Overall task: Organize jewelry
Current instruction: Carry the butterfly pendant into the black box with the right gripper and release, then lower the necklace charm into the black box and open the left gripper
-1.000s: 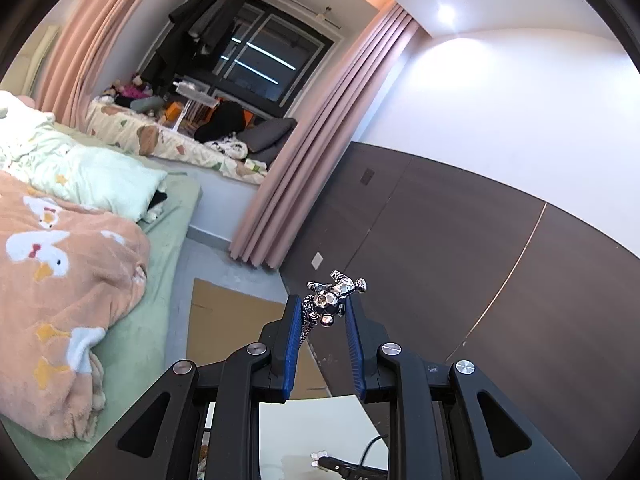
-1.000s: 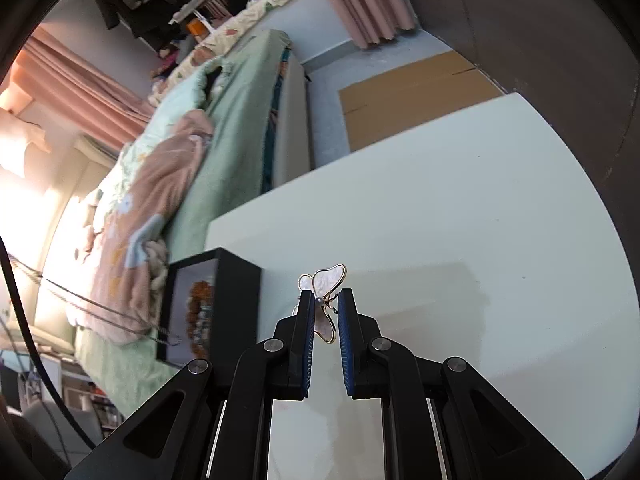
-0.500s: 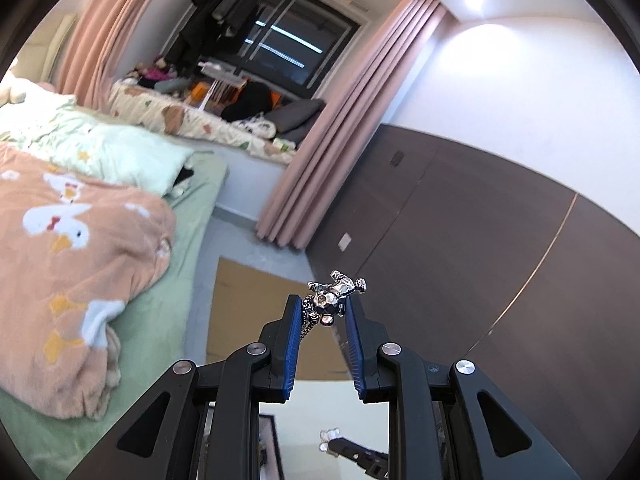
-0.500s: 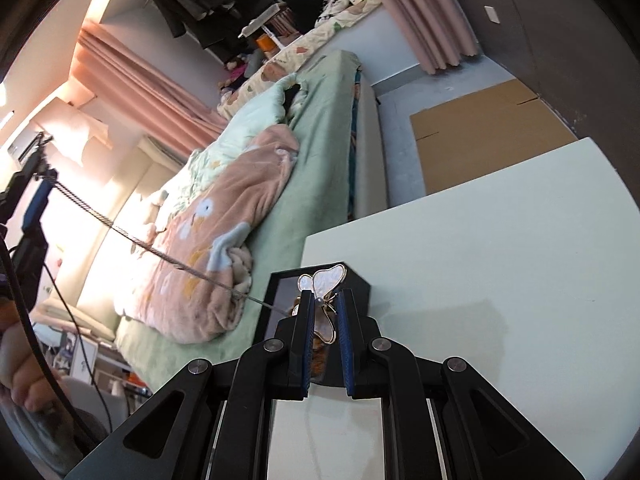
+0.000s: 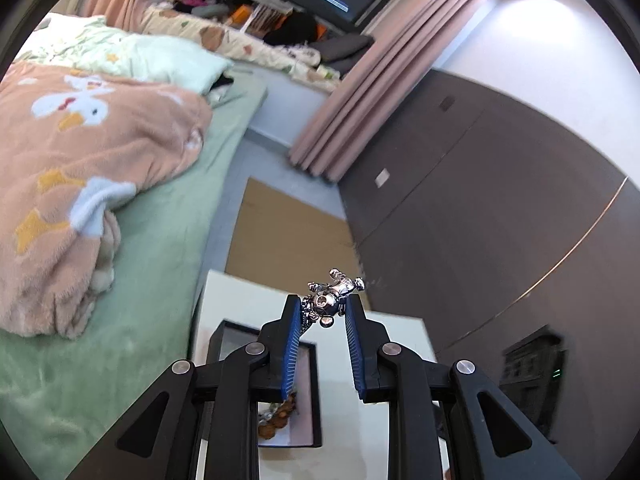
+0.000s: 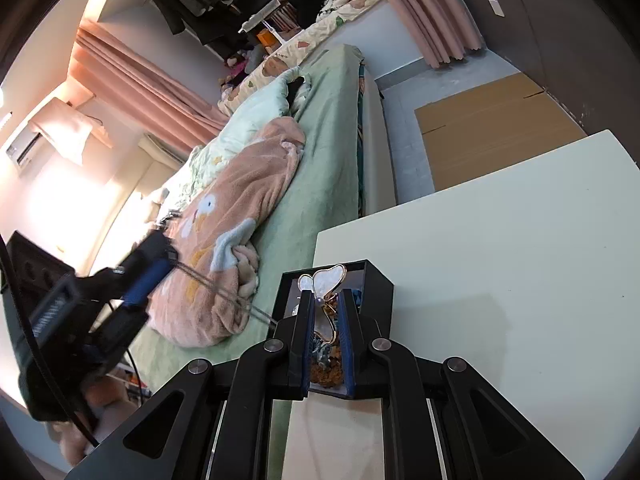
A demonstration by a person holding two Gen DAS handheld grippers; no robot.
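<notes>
My left gripper [image 5: 320,312] is shut on a silver figure pendant [image 5: 333,296] whose chain hangs down between the blue pads. It is held high above a black jewelry box [image 5: 308,392] that has amber beads inside. My right gripper [image 6: 324,312] is shut on a white butterfly pendant [image 6: 326,284] with a gold rim, held over the open black jewelry box [image 6: 376,280]. Amber beads [image 6: 326,376] lie in the box. The left gripper [image 6: 148,276] also shows blurred at the left of the right wrist view, with its chain stretching toward the box.
The box stands at the near left corner of a white table [image 6: 500,264]. A bed with a peach duck blanket [image 5: 80,152] lies to the left. Flat cardboard [image 5: 284,232] lies on the floor beyond the table. A dark panelled wall [image 5: 500,208] is on the right.
Both grippers have tilted down and moved over the black box, which now lies under each. The left gripper has come into the right wrist view. Both pendants stay gripped.
</notes>
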